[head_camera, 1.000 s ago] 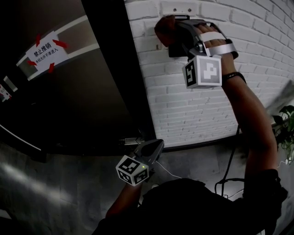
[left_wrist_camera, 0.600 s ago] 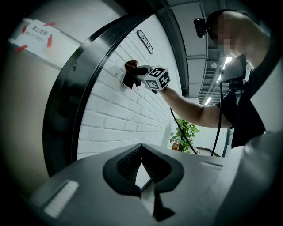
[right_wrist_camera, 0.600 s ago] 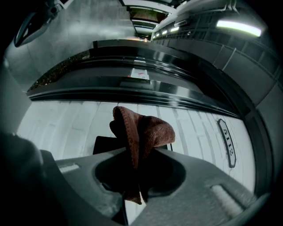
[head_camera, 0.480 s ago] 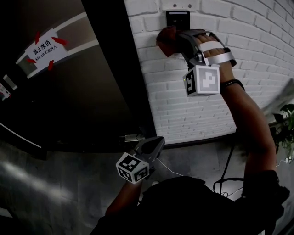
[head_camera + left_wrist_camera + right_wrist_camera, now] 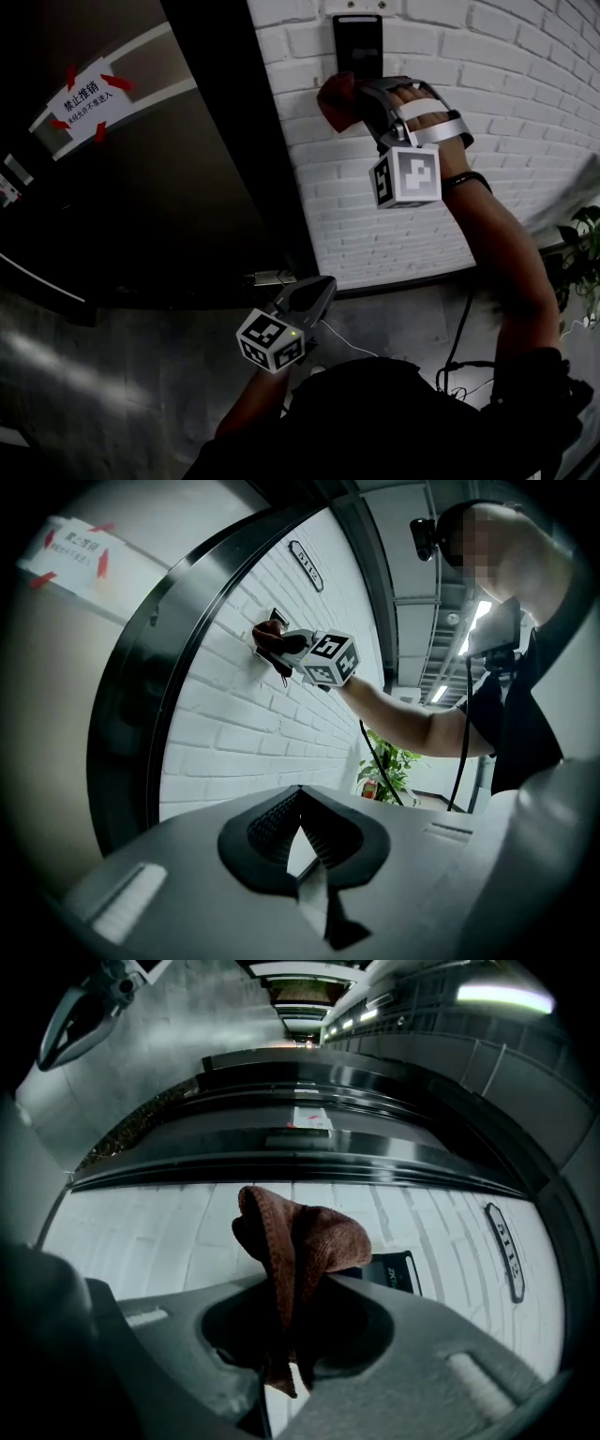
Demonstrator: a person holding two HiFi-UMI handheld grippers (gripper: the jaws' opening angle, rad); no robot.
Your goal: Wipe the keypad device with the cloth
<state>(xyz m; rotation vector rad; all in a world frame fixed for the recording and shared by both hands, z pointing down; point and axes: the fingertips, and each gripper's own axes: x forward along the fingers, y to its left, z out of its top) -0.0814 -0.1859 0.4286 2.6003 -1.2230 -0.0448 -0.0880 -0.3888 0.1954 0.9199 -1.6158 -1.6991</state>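
right gripper (image 5: 364, 94) raised against white brick wall (image 5: 487, 84), marker cube facing the head camera. jaws clamped on reddish-brown cloth (image 5: 300, 1241); cloth bunched, sticking up past the jaw tips, a short tail hanging below them.

keypad device (image 5: 358, 42): dark, upright rectangular panel mounted on the brick wall, just right of the dark door frame (image 5: 234, 141). cloth bunch sits at the panel's lower left corner, mostly below its bottom edge and against the bricks. most of the panel face uncovered in the head view. in the right gripper view, only the panel's lower right part visible beside the cloth. actual contact between cloth and panel not resolvable.

left gripper (image 5: 323, 289) held low, well apart from the panel, near the foot of the door frame. jaws brought together at the tips, nothing between them.

white sign (image 5: 89, 98) taped at its corners with red strips, on the dark door to the left. green plant (image 5: 581, 262) at far right, near the floor.
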